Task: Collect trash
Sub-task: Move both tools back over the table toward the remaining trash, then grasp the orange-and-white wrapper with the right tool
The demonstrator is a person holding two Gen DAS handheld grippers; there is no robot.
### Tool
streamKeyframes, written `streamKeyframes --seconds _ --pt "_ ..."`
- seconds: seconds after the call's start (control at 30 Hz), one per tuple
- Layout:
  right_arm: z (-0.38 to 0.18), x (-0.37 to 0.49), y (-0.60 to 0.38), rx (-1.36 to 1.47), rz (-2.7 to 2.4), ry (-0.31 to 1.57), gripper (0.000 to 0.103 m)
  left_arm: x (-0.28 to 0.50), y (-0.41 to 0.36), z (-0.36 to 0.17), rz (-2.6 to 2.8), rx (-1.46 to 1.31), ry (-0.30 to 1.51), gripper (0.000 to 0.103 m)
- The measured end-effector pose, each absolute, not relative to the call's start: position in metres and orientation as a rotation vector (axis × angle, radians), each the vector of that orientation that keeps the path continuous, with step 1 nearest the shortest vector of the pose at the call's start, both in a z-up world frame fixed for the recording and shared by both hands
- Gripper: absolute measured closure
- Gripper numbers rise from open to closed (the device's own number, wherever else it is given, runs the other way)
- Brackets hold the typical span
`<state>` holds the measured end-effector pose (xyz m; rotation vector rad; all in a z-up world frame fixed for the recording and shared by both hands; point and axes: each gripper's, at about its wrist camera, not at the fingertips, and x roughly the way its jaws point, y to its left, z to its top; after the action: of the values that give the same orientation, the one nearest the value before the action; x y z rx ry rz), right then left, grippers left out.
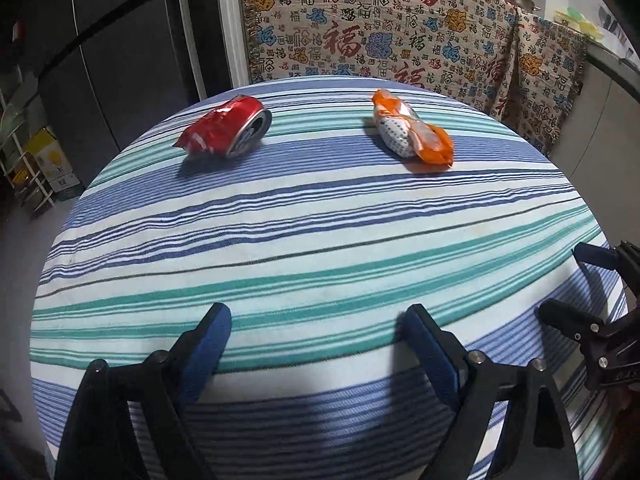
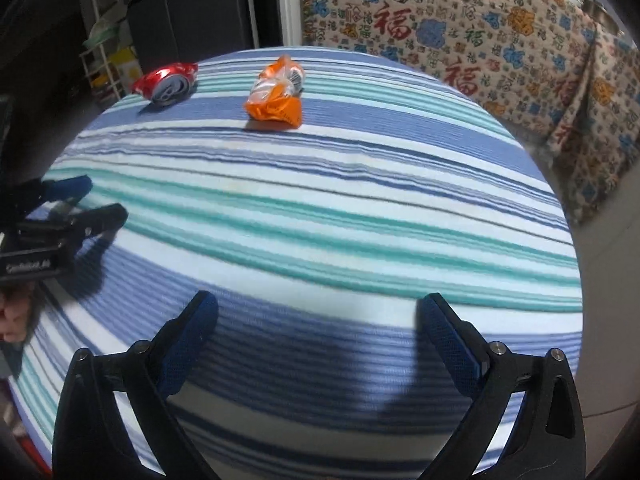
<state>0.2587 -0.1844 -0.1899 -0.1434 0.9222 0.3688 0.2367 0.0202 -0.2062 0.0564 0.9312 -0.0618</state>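
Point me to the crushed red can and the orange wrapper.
crushed red can [image 1: 224,130], left wrist view, on its dented red side.
orange wrapper [image 2: 276,96], right wrist view, on its crumpled orange middle.

A round table [image 1: 320,240] has a striped cloth in blue, green and white. A squashed red can [image 1: 224,130] lies on its side near the far left edge. An orange wrapper [image 1: 416,130] lies near the far right edge, well apart from the can. The left gripper [image 1: 320,332] hangs wide open over the near edge, with nothing in it. The right gripper [image 1: 576,284] pokes in at the right edge.
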Motion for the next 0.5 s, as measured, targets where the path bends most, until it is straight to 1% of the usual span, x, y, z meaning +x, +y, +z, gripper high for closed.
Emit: streamKeyframes --seconds 0.07,0.3,0.5 --pt "-0.190 0.268 -0.179 -0.144 0.368 0.922 0.000 0.243 0.023 -0.208 -0.052 0.050 0.944 0.000" --pt "-0.189 0.301 -0.170 -0.116 0.321 0.918 0.000 0.248 0.026 -0.209 -0.051 0.050 0.946 0.000" --pt "-0.189 0.304 -0.172 -0.112 0.317 0.920 0.000 0.248 0.025 -0.209 -0.053 0.050 0.946 0.000"
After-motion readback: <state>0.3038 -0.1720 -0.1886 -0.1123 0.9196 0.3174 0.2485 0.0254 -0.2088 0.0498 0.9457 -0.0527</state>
